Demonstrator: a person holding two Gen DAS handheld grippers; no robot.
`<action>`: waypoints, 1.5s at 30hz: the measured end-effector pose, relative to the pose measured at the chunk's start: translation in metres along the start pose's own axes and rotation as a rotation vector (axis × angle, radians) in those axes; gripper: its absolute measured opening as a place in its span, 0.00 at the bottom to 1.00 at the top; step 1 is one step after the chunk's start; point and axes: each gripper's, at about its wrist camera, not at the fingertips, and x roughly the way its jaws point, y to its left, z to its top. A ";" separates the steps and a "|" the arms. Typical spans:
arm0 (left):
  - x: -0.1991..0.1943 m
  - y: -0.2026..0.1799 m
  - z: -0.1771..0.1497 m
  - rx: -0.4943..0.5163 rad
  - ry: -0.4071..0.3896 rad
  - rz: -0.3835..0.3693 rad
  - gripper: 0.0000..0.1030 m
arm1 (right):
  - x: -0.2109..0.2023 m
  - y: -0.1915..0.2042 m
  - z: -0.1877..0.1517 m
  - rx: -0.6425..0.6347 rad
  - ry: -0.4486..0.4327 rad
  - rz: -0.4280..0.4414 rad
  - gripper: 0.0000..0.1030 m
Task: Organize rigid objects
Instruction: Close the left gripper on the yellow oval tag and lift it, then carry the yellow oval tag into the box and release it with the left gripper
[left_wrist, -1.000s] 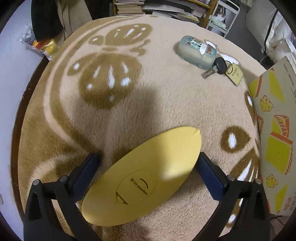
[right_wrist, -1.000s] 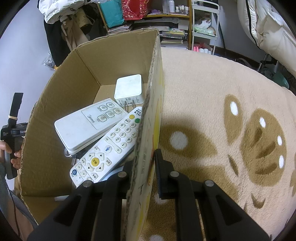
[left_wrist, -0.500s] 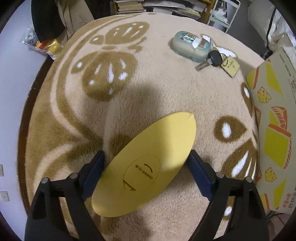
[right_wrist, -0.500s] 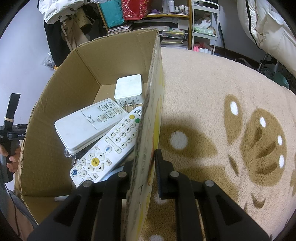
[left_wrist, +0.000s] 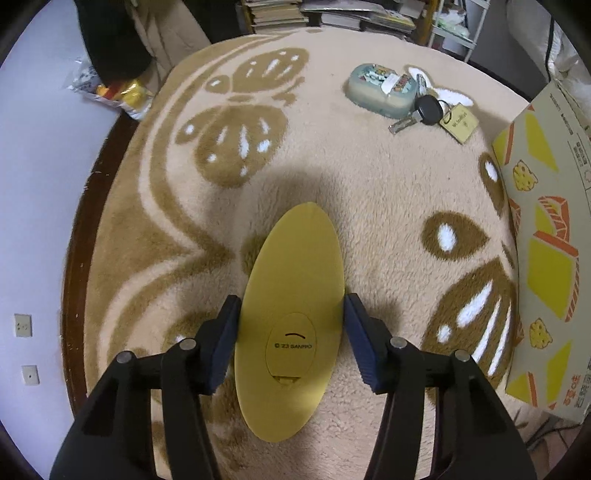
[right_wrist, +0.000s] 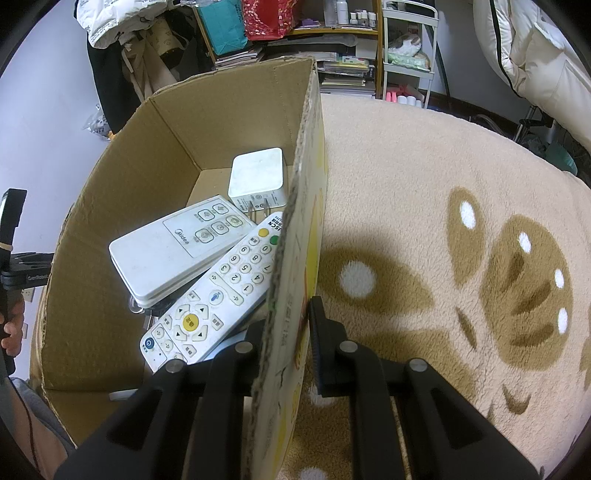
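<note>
A flat yellow oval object lies lengthwise between the fingers of my left gripper, above the beige patterned rug. The jaws are closing, and both blue pads touch its long edges. My right gripper is shut on the side wall of the cardboard box, with one finger inside and one outside. Inside the box lie a white air-conditioner remote, a white keypad remote and a white charger. The box's printed outside shows at the right of the left wrist view.
A teal case and a car key with a tag lie at the far side of the rug. A snack bag sits on the floor at the far left. Shelves with books stand behind. A person's hand shows at the left edge.
The left jaws have narrowed onto the yellow oval, which turned from slanted to lengthwise between the pads. The left view has risen and shows more rug. The right gripper and box are unchanged.
</note>
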 end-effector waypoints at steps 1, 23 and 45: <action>-0.005 -0.004 0.000 -0.003 -0.009 0.020 0.54 | 0.000 0.000 0.000 0.000 0.000 0.000 0.14; -0.151 -0.093 -0.001 0.100 -0.285 0.068 0.54 | 0.000 0.000 0.000 0.000 0.000 0.000 0.14; -0.161 -0.217 0.005 0.220 -0.290 -0.080 0.51 | 0.001 0.001 -0.001 0.001 0.000 0.001 0.15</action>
